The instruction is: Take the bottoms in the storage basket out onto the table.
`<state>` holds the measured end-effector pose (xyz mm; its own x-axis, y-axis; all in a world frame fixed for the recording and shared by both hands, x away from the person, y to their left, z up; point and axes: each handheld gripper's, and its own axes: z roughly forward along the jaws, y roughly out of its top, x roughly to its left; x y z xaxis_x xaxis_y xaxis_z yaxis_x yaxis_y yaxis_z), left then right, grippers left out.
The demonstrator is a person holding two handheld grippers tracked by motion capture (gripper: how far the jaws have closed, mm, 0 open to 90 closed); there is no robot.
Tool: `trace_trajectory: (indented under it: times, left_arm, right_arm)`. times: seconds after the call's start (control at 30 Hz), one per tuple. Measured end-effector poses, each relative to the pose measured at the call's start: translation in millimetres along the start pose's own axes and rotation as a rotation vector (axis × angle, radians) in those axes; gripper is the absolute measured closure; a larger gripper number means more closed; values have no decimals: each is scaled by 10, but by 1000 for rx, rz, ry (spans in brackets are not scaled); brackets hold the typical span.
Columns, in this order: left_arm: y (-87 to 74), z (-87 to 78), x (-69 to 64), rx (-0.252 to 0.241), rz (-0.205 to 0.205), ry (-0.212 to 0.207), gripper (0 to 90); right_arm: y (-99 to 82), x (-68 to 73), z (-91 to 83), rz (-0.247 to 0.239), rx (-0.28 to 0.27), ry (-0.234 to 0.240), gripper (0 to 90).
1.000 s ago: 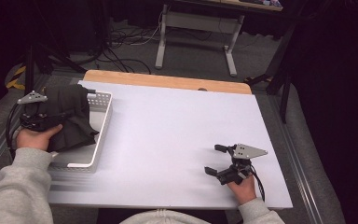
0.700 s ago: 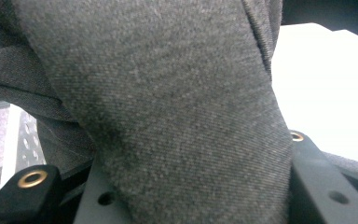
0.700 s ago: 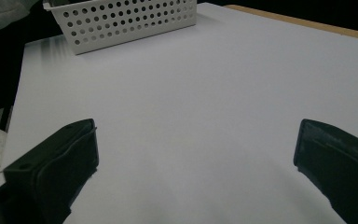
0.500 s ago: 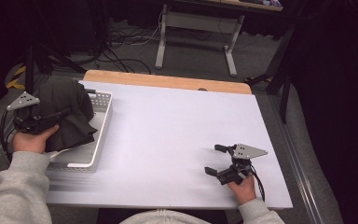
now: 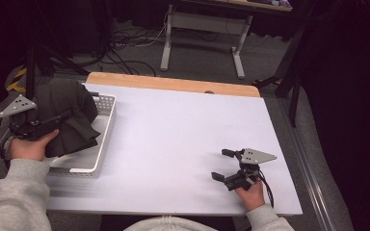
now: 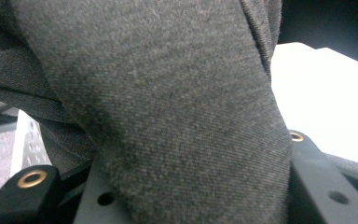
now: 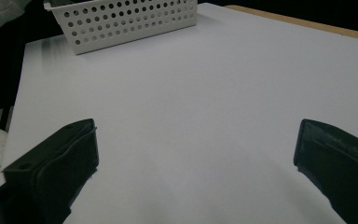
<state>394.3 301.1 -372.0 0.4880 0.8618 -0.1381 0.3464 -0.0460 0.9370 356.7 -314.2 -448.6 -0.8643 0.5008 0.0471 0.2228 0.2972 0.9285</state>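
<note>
A dark grey cloth (image 5: 74,113) hangs bunched over the left end of a white perforated basket (image 5: 104,139). My left gripper (image 5: 63,117) is shut on the cloth, held from the left by a hand in a grey sleeve. In the left gripper view the cloth (image 6: 168,93) drapes across the jaws and hides their tips. My right gripper (image 5: 220,164) rests low on the white table (image 5: 183,130) at the near right, open, with nothing between its fingers. In its own view the right gripper (image 7: 191,154) has bare table between its jaws.
The basket (image 7: 130,21) stands at the table's left edge, far from the right gripper. A wooden strip (image 5: 173,84) runs along the table's far edge. Beyond it are cables and a desk frame (image 5: 202,43) on a dark floor.
My left gripper has shifted a little to the left with the cloth still in it. The right gripper has not moved.
</note>
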Motion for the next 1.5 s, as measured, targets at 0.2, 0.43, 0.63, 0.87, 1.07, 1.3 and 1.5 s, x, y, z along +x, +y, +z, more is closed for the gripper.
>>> trace_trajectory:
  times: [0.2, 0.43, 0.63, 0.87, 1.07, 1.3, 1.5]
  left_arm:
    - [61, -65, -75, -41, 13, -8, 597]
    - [150, -151, -169, -81, 33, -23, 597]
    - [218, -195, -272, -105, 52, -40, 597]
    - [291, -221, -384, -129, 77, -65, 596]
    - [346, -233, -494, -153, 85, -96, 595]
    - [400, -223, -629, -162, 98, -128, 594]
    - [440, -194, -768, -170, 118, -166, 593]
  right_arm:
    - [0, 1, 0, -1, 0, 0, 8]
    - [0, 1, 0, -1, 0, 1, 8]
    - [0, 2, 0, -1, 1, 1, 8]
    - [1, 2, -1, -2, 0, 2, 8]
    - [1, 2, -1, -2, 0, 3, 8]
    - [1, 3, -2, -2, 0, 3, 8]
    - [1, 4, -2, -3, 0, 4, 8]
